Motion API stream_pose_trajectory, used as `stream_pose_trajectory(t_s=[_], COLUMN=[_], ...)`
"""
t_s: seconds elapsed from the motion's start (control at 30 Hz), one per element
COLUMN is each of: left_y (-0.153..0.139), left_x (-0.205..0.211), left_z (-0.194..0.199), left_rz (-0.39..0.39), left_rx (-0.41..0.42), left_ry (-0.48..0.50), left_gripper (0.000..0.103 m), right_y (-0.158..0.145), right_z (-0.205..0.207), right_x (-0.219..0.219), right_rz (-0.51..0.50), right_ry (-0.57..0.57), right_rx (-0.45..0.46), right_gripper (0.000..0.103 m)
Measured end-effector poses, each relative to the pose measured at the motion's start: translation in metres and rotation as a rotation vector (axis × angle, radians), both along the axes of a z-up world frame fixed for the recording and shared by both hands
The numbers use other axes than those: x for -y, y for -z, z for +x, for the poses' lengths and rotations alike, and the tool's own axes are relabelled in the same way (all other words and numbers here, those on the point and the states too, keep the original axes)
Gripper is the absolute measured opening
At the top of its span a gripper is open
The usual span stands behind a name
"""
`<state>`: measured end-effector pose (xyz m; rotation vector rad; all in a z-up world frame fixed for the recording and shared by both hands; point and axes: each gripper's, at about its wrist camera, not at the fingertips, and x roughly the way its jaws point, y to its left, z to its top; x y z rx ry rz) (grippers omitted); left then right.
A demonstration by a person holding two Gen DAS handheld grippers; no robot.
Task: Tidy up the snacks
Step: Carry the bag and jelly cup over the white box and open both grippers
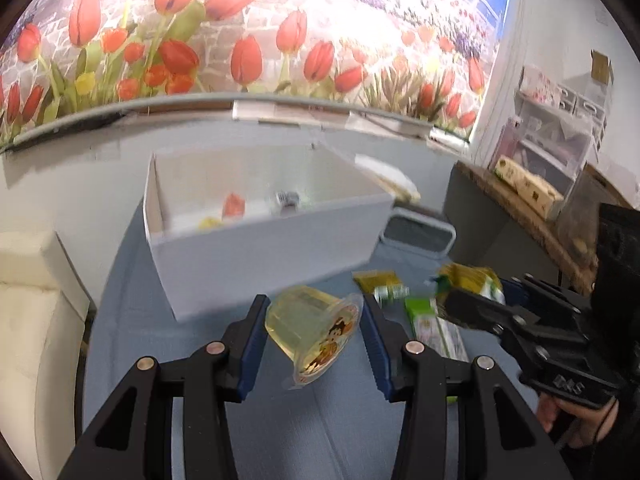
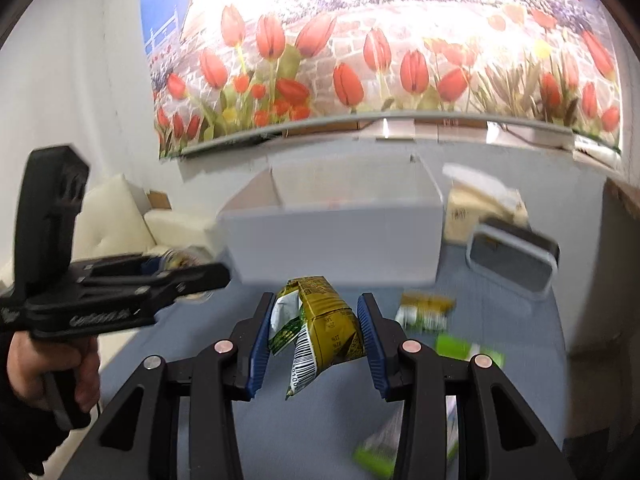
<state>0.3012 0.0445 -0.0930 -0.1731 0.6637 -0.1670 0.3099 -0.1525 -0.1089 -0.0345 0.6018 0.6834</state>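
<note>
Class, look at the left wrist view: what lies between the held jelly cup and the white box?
Only bare blue tabletop shows between the jelly cup and the white box.

Clear plastic, crinkled foil, matt board

The jelly cup [image 1: 310, 322] is glossy clear plastic, the yellow-green snack packet [image 2: 320, 322] shiny crinkled foil; behind them, the white box [image 1: 256, 240] looks matt and smooth.

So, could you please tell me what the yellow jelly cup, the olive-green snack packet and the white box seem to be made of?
Yellow jelly cup: clear glossy plastic, printed film lid. Olive-green snack packet: crinkled, shiny foil-like film. White box: matte, thin flat walls, probably cardboard or foam board.
</note>
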Motion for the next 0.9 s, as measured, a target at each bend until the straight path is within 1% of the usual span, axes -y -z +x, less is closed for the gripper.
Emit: stream_pose_trajectory(t_s=[0.13, 0.23, 0.3, 0.33, 0.43, 0.47, 0.5, 0.53, 0.57, 0.6, 0.63, 0.67, 0.7, 0.8, 0.9], left_y=[-0.018, -0.023, -0.022, -0.021, -0.013, -0.009, -0.005, 0.000, 0.004, 0.006, 0.008, 0.009, 0.010, 0.011, 0.011], left_x=[-0.015, -0.035, -0.045, -0.050, -0.058, -0.059, -0.059, -0.060, -0.062, -0.064, -0.067, -0.068, -0.068, -0.067, -0.067], left_z=[0.031, 0.069, 0.090, 0.103, 0.133, 0.140, 0.147, 0.154, 0.157, 0.158, 0.157, 0.157, 0.155, 0.145, 0.132], left_rz=[0.012, -0.002, -0.012, -0.013, 0.000, 0.007, 0.018, 0.041, 0.066, 0.073, 0.058, 0.052, 0.051, 0.066, 0.045], left_rx=[0.021, 0.001, -0.012, -0.023, -0.067, -0.081, -0.098, -0.103, -0.111, -0.114, -0.106, -0.116, -0.123, -0.115, -0.111], left_ry=[-0.017, -0.032, -0.033, -0.036, -0.031, -0.028, -0.023, -0.043, -0.068, -0.081, -0.077, -0.064, -0.053, -0.043, -0.037], left_gripper=[0.050, 0.050, 0.050, 0.050, 0.050, 0.050, 0.051, 0.063, 0.093, 0.103, 0.103, 0.103, 0.103, 0.103, 0.103], right_y=[-0.018, -0.025, -0.026, -0.026, -0.022, -0.018, -0.016, -0.013, -0.012, -0.012, -0.012, -0.011, -0.010, -0.010, -0.010], right_z=[0.051, 0.089, 0.112, 0.123, 0.150, 0.161, 0.165, 0.171, 0.175, 0.176, 0.176, 0.176, 0.175, 0.170, 0.160], right_x=[-0.021, -0.036, -0.043, -0.047, -0.063, -0.068, -0.069, -0.070, -0.068, -0.063, -0.058, -0.050, -0.044, -0.035, -0.021], right_rz=[-0.018, -0.013, -0.008, -0.021, -0.103, -0.114, -0.119, -0.122, -0.113, -0.065, -0.022, 0.040, 0.075, 0.080, 0.101], right_ry=[0.011, 0.013, 0.029, 0.038, 0.038, 0.029, 0.030, 0.066, 0.086, 0.094, 0.092, 0.089, 0.102, 0.144, 0.196], right_rx=[0.022, 0.017, -0.011, -0.013, -0.009, -0.031, -0.045, -0.030, -0.039, -0.040, -0.047, -0.070, -0.086, -0.085, -0.101], right_gripper=[0.045, 0.045, 0.045, 0.045, 0.045, 0.047, 0.050, 0.058, 0.085, 0.103, 0.103, 0.103, 0.103, 0.103, 0.103])
